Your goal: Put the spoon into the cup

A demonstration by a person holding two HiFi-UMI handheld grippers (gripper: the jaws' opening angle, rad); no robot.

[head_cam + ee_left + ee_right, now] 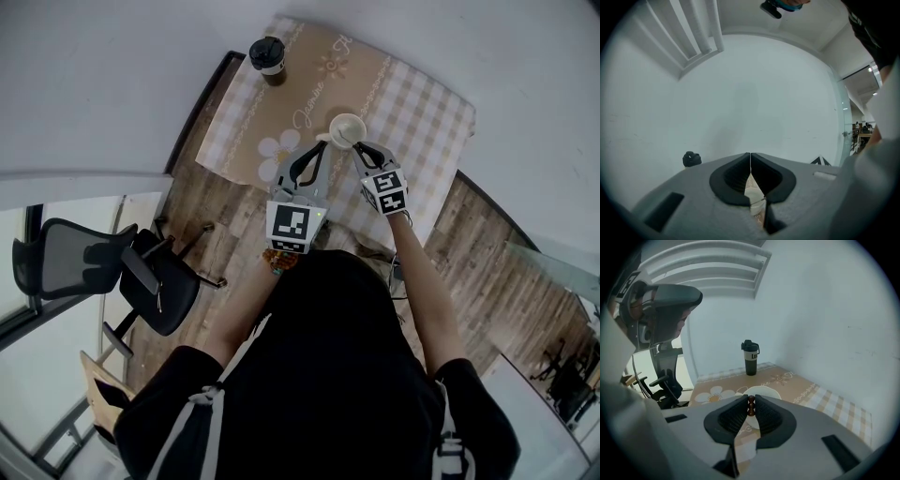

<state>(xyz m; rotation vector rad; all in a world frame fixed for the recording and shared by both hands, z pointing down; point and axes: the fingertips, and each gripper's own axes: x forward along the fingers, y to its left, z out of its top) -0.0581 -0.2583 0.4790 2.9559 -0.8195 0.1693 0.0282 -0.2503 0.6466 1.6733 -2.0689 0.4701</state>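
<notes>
Spoon point(751, 408) handling is on the right side: the right gripper point(751, 399) has its jaws clamped on the brown, bead-turned end of the handle, held upright just above the white cup point(347, 128), so the bowl end, which no view shows, most likely hangs toward the cup's mouth. Gripping it at the very top leaves the length free to go down inside. The left gripper point(322, 142) sits at the cup's left side with its jaws drawn together; a pale piece shows between the pads lower down, seemingly the cup's handle, pinched to keep the cup from sliding on the flowered, checked tablecloth point(412, 122). A dark lidded tumbler point(267, 58) stands well apart at the far edge. The task looks close to the lowering and release.
</notes>
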